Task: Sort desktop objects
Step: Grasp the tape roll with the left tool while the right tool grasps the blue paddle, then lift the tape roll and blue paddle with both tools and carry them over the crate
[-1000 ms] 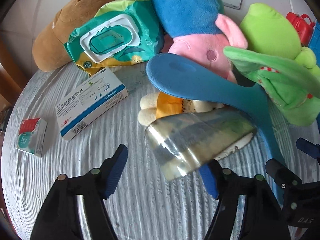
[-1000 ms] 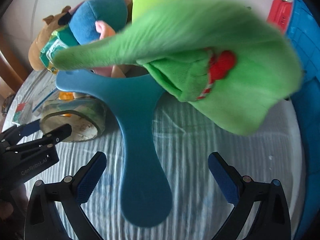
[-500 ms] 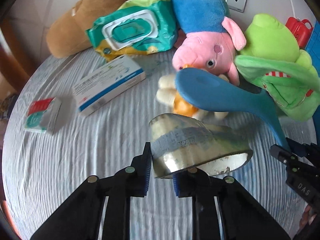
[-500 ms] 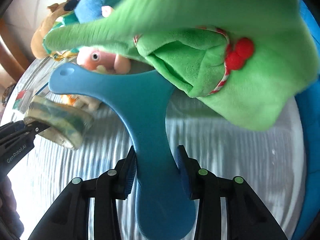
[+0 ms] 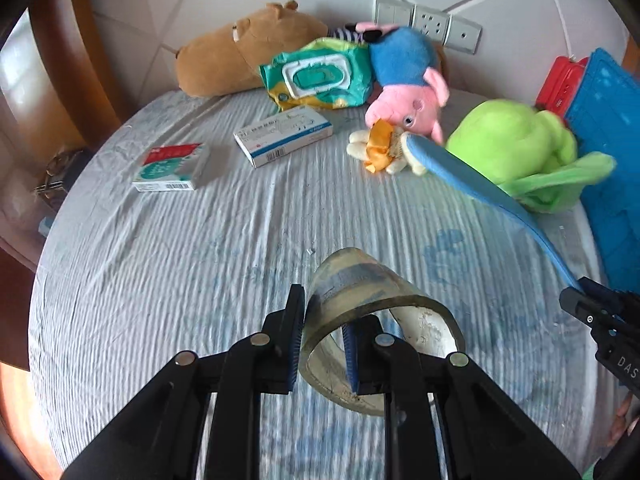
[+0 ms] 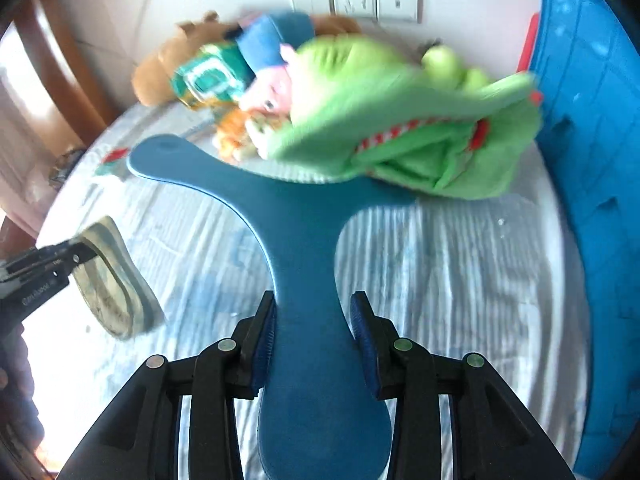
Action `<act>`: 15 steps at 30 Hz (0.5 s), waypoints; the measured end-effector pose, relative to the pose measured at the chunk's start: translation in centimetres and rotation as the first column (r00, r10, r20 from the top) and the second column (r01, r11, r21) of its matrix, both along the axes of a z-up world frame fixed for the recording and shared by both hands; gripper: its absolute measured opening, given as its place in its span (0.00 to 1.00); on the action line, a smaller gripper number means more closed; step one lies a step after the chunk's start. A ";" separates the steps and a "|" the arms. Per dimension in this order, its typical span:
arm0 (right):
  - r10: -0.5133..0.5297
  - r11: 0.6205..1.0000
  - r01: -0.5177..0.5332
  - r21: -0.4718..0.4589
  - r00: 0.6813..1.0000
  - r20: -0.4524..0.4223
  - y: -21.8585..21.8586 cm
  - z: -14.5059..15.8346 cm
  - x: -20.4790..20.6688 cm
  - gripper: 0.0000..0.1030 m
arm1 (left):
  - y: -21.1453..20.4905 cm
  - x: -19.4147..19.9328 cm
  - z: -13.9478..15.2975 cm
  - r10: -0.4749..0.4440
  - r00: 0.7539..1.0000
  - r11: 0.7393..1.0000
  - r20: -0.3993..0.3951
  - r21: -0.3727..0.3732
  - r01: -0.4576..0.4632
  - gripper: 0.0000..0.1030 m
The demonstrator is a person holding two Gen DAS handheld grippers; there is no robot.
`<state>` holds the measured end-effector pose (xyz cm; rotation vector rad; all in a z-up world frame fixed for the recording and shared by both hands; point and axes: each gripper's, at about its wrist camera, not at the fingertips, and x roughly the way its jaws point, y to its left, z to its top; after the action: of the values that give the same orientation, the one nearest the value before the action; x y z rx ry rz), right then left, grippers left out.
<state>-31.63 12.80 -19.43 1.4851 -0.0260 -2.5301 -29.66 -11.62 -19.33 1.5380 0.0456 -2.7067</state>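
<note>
Left wrist only: medicine boxes (image 5: 283, 136) unblurred.

my left gripper (image 5: 322, 336), open over the tape roll (image 5: 376, 320) a second ago, is now pinching the roll's wall and carrying it clear of the striped cloth (image 5: 160, 260). my right gripper (image 6: 314, 336) is closing on the stem of the blue t-shaped board (image 6: 304, 248), lifting it with the green plush (image 6: 420, 140) draped across its far end.
</note>
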 end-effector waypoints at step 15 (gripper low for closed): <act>-0.089 0.996 0.089 -0.015 0.996 -0.024 2.6 2.6 6.1 0.14 | 0.6 5.7 3.8 -0.031 0.997 0.999 -0.066 0.009 0.032 0.17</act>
<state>-25.51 15.44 -16.78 1.4796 -0.1077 -2.6117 -23.93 -11.02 -15.51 1.4639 0.0365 -2.7851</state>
